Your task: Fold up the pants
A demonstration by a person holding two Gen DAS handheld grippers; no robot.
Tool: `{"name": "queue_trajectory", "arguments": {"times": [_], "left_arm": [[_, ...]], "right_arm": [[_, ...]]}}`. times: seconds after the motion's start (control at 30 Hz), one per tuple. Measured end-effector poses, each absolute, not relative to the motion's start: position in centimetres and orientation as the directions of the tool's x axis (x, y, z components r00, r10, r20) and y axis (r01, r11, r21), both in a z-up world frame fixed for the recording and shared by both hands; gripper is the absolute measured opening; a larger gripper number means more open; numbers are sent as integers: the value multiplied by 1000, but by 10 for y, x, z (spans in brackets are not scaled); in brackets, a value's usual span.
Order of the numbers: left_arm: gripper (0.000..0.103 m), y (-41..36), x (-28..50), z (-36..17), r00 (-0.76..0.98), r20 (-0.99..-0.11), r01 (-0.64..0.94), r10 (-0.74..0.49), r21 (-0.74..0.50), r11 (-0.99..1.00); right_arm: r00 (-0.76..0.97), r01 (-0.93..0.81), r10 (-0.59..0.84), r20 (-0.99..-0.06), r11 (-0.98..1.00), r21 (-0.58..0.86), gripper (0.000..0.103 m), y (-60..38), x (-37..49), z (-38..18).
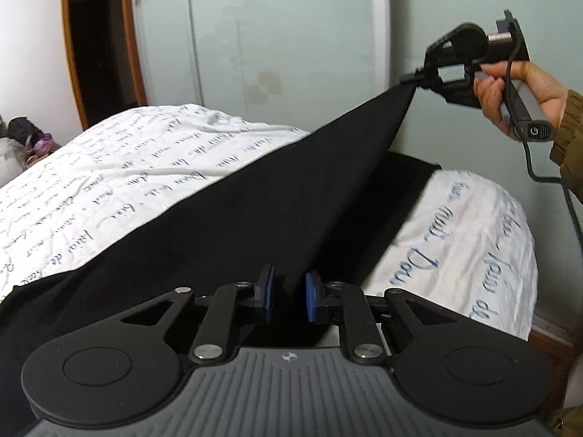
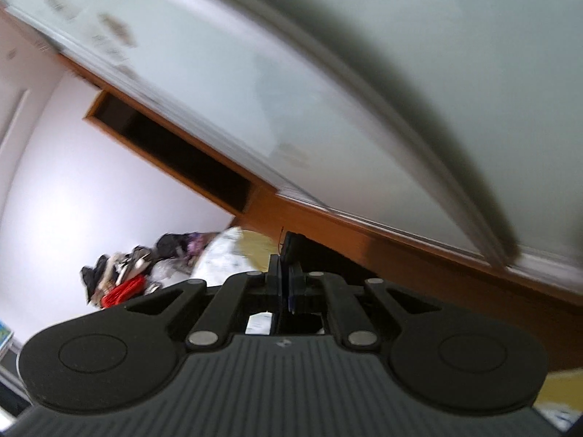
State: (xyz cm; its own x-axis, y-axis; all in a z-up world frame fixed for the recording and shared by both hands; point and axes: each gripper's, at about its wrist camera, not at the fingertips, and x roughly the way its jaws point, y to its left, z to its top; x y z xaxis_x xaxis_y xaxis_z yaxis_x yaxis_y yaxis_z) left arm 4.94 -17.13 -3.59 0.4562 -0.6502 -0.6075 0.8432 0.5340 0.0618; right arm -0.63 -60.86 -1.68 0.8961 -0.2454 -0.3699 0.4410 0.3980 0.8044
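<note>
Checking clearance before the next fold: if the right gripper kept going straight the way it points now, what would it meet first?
Probably the wooden frame below the frosted sliding door. The right gripper is shut on black fabric and points there, with nothing else visibly between; the blurred view leaves depth unclear.

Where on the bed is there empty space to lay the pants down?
Bare sheet lies left of the black pants, toward the doorway. A smaller bare patch sits right of them, by the bed's edge. The middle is covered by pants, and clutter crowds the far left end.

script-print bedsheet (image 1: 145,167), wardrobe doors (image 1: 284,36), clothes pile (image 2: 124,280)
</note>
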Motion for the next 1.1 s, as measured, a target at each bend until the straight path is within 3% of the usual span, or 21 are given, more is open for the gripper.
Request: {"name": "queue_trajectory", "arguments": {"times": [0.27,0.47,0.6,0.7,0.87,1.1], "left_arm": [[17,-168,43,-41,414,-637,860,-650,40,508],[17,-170,43,-47,397,-657,866,-641,35,499],[18,-168,39,-43,380,-655,877,-653,31,479],[19,-165,35,-39,355,-650,892,-673,19,452],[20,-159,40,-31,329,-618,879,-714,-76,471],[20,-147,48,-22,398,-605,839,-690,-64,541]], "right_arm": [[862,499,-241,-446,249,830,5,-608,-48,-77],[846,526,-254,-469,257,811,6,-606,-53,-86],[807,585,-258,-531,228,778,34,-607,-52,-92],[811,575,-277,-516,208,791,35,-604,-68,-89],[869,494,-151,-471,222,840,43,-579,-71,-83],[844,535,-105,-527,239,810,42,-554,-55,-89]]}}
